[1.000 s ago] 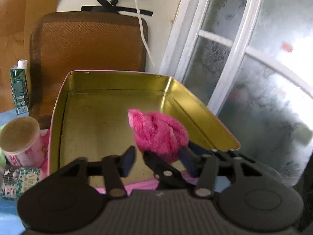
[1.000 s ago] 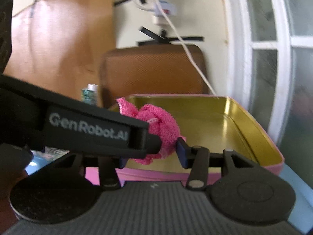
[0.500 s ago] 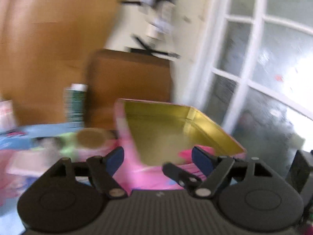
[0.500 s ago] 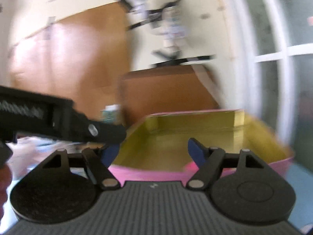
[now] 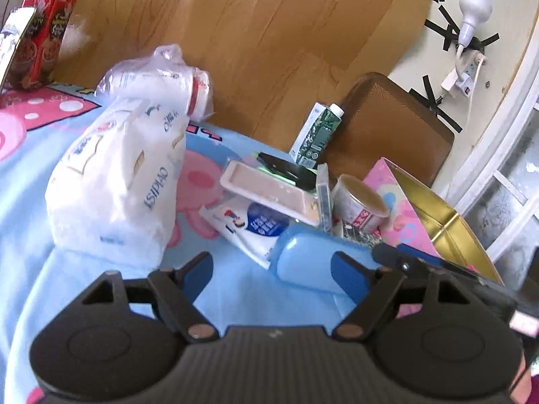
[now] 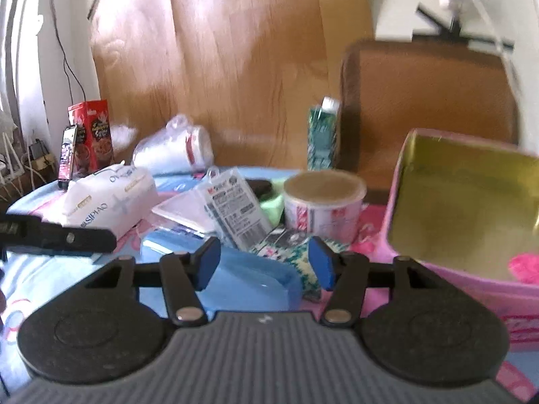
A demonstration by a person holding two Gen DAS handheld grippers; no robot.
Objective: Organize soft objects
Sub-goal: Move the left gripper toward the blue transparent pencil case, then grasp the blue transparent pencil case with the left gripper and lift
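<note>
Both hand-held grippers empty over the clutter

We see the left hand-held gripper (image 5: 271,271) wide; the right hand-held gripper (image 6: 264,262) has just been narrowing, empty; pink cloth (image 6: 525,267) lies in the tin (image 6: 397,198).

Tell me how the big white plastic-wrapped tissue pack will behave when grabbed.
The big white plastic-wrapped tissue pack probably squashes rather than resists: its wrap is creased and bulging. It looks light for its bulk. The glossy film may slip between pads, and standing on end on the cloth it could topple if pushed.
</note>
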